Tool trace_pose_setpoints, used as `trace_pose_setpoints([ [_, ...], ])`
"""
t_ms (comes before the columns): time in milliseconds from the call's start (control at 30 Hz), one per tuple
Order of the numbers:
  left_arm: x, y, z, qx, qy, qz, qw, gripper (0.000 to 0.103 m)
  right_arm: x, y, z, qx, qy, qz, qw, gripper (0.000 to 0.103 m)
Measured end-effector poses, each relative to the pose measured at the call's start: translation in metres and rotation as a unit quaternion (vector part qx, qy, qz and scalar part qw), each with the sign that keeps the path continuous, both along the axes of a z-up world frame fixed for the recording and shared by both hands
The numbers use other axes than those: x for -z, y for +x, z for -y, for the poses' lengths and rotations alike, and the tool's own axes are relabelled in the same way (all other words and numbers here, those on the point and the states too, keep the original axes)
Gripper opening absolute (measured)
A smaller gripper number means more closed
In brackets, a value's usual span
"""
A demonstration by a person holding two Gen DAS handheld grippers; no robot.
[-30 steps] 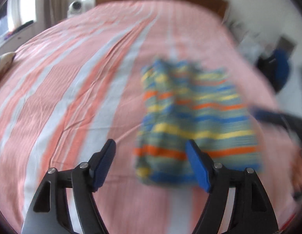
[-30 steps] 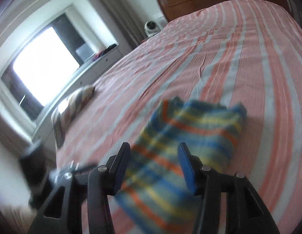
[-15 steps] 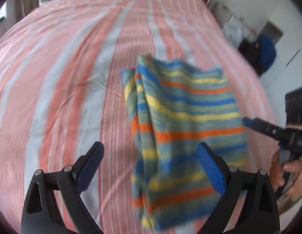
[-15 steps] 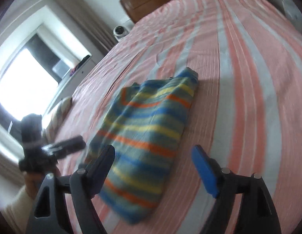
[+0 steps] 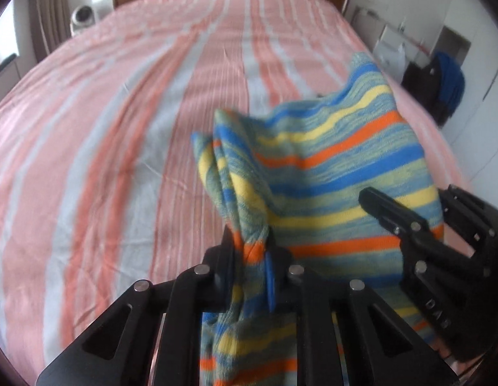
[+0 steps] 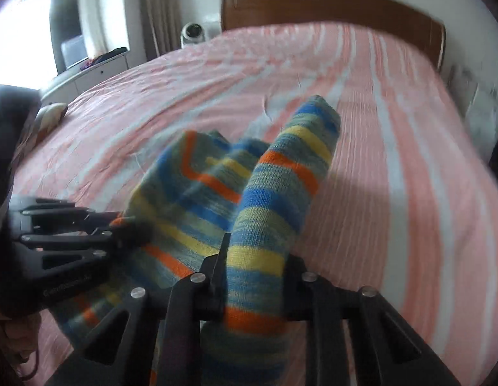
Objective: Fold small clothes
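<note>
A small knitted garment [image 5: 326, 167] with blue, yellow, orange and green stripes lies on the bed, its near edge lifted. My left gripper [image 5: 250, 251] is shut on the garment's near left corner. My right gripper [image 6: 255, 257] is shut on the near right corner of the garment [image 6: 274, 193], which bunches up between the fingers. The right gripper also shows in the left wrist view [image 5: 409, 225], and the left gripper in the right wrist view [image 6: 88, 225].
The bed [image 5: 104, 128] has a pink, orange and white striped sheet and a wooden headboard [image 6: 329, 3] at the far end. A white round device [image 5: 83, 16] stands beside the bed. A window [image 6: 20, 38] and low cabinet are at the left. A dark blue bag [image 5: 448, 87] is at the right.
Both grippers were open above the near edge of the garment. They have moved in and shut on its two near corners, and the near edge has risen off the sheet.
</note>
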State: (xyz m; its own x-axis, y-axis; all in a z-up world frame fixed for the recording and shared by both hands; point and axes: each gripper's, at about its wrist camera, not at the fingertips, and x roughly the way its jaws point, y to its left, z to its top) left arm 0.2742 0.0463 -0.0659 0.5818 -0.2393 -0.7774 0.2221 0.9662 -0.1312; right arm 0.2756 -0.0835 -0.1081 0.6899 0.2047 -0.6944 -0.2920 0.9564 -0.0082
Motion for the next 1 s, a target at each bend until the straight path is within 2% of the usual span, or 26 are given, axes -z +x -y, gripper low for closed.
trace_pose_setpoints([
  [133,-0.038,-0.011,-0.014,-0.006,-0.015,0.036,0.9992,0.014,-0.033,-0.012,-0.006,-0.004,0.02,0.05,0.999,0.022],
  [200,-0.053,-0.008,-0.023,-0.012,-0.027,0.044,0.9986,0.014,-0.044,-0.01,-0.006,-0.003,0.038,0.057,0.998,0.022],
  [300,-0.051,-0.002,-0.027,-0.016,-0.021,0.038,0.9989,0.019,-0.057,-0.004,-0.003,-0.001,0.067,0.054,0.996,0.022],
  [333,-0.044,0.0,-0.027,-0.022,-0.006,0.033,0.9992,0.029,-0.056,-0.002,0.0,0.002,0.079,0.044,0.996,0.024],
  [367,-0.037,0.001,-0.025,-0.03,0.013,0.032,0.9989,0.051,-0.051,0.004,0.003,0.004,0.088,0.029,0.996,0.026],
  [400,-0.029,-0.003,-0.025,-0.046,0.045,0.036,0.9973,0.064,-0.045,0.008,0.006,0.004,0.093,0.014,0.996,0.039],
  [433,-0.024,-0.01,-0.026,-0.056,0.063,0.046,0.9954,0.081,-0.036,0.017,0.011,0.016,0.093,-0.014,0.995,0.067],
  [500,-0.022,-0.032,-0.029,-0.07,0.086,0.079,0.9907,0.088,-0.021,0.011,0.026,0.036,0.092,-0.038,0.994,0.096],
  [567,-0.025,-0.055,-0.031,-0.087,0.099,0.101,0.9861,0.098,-0.019,-0.005,0.034,0.045,0.072,-0.033,0.996,0.098],
  [633,-0.034,-0.08,-0.031,-0.113,0.111,0.132,0.9785,0.1,-0.017,-0.027,0.04,0.047,0.045,-0.029,0.997,0.103],
  [733,-0.049,-0.116,-0.029,-0.132,0.121,0.18,0.9673,0.103,-0.028,-0.065,0.044,0.042,0.032,-0.008,0.999,0.103],
  [867,-0.068,-0.149,-0.024,-0.134,0.112,0.197,0.9647,0.103,-0.056,-0.115,0.042,0.047,0.018,0.032,0.998,0.103],
  [1000,-0.086,-0.175,-0.018,-0.137,0.111,0.21,0.9616,0.103,-0.08,-0.143,0.04,0.054,0.012,0.058,0.997,0.103],
])
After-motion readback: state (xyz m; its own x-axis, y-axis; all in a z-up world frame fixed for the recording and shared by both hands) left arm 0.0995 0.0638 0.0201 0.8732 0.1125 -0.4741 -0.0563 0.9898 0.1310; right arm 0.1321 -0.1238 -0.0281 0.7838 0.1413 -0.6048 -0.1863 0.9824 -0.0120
